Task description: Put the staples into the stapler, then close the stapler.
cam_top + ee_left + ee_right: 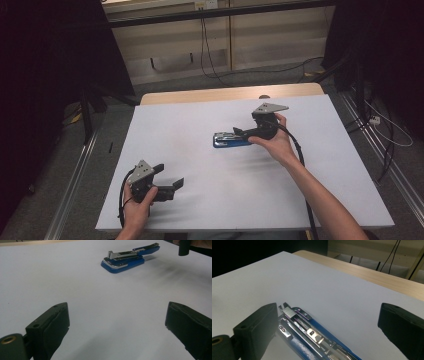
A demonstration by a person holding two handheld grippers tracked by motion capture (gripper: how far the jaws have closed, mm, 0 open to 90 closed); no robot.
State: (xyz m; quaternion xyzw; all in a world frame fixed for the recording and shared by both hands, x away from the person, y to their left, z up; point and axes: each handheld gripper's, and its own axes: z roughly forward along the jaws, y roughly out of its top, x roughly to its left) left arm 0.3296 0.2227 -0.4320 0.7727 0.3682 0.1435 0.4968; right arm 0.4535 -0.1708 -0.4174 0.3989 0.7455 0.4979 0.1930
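The blue stapler (231, 140) lies flat near the middle of the white worktop (200, 115), a little toward the right, and it is open: in the right claw's view its top arm (298, 313) is swung up off the blue base (329, 340), with the shiny staple channel (312, 333) bare between them. The right claw (240, 133) sits over the stapler's right end with its jaws spread wide; in its own view the left jaw stands just beside the metal top and the right jaw well apart over bare worktop, so neither pad presses on anything. My judgement is that the step in hand is the approach to a grasp on the stapler, with no grip made yet. The next move seems to call for centring the jaws across the stapler's narrow body, lowering a little, and pressing together squarely so that the slick metal does not slide out or the hinged top snap down. The right forearm reaches in from the lower right, hand wrapped under the claw's body, its jaws pointing left along the worktop. The left claw (169, 177) rests low near the front left edge, jaws also spread and holding nothing, aimed across the bare sheet toward the stapler, well apart from it.
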